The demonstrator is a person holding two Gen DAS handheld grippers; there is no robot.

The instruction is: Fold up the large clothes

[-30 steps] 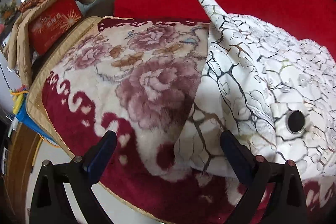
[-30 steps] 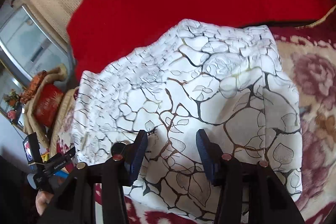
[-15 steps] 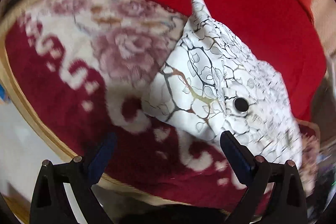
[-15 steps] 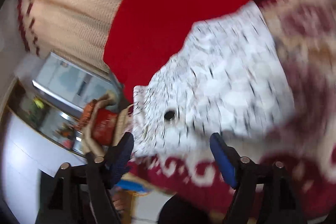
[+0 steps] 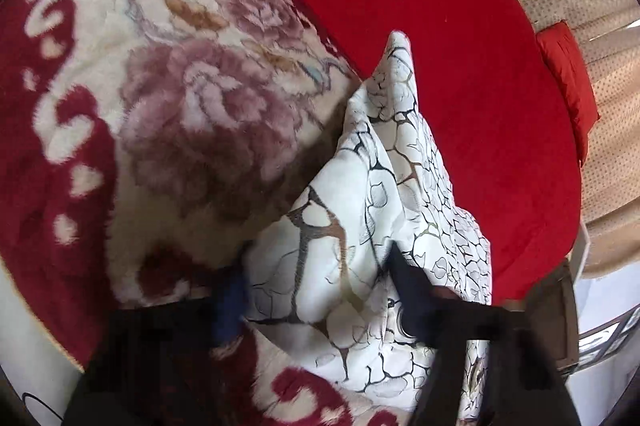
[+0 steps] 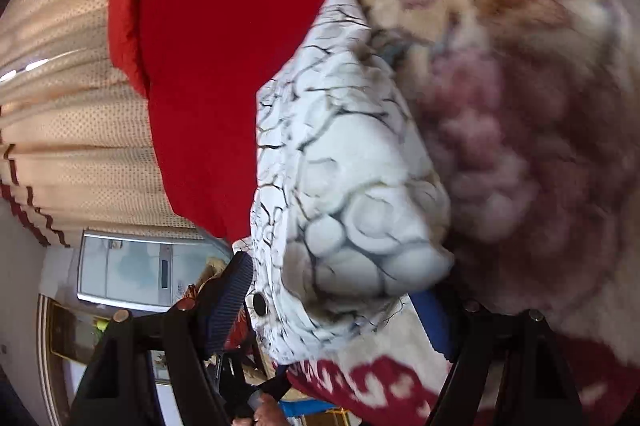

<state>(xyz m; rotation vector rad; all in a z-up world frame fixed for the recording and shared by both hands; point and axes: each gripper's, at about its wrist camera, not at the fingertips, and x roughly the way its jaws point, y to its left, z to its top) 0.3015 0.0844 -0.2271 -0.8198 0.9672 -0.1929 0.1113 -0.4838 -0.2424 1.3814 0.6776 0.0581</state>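
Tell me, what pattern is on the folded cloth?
White cloth with dark crackle lines, clearest in the left wrist view.

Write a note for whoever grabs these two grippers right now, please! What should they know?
Left gripper: jaws have just been closing around a bunched corner of the white crackle-print garment; too blurred to confirm a grip.
Right gripper: jaws have just been opening; wide, garment between them, not pinched.
Garment lies on the floral blanket, beside the red cover.
Done: garment partly bundled.
Left: secure both ends, finish folding.
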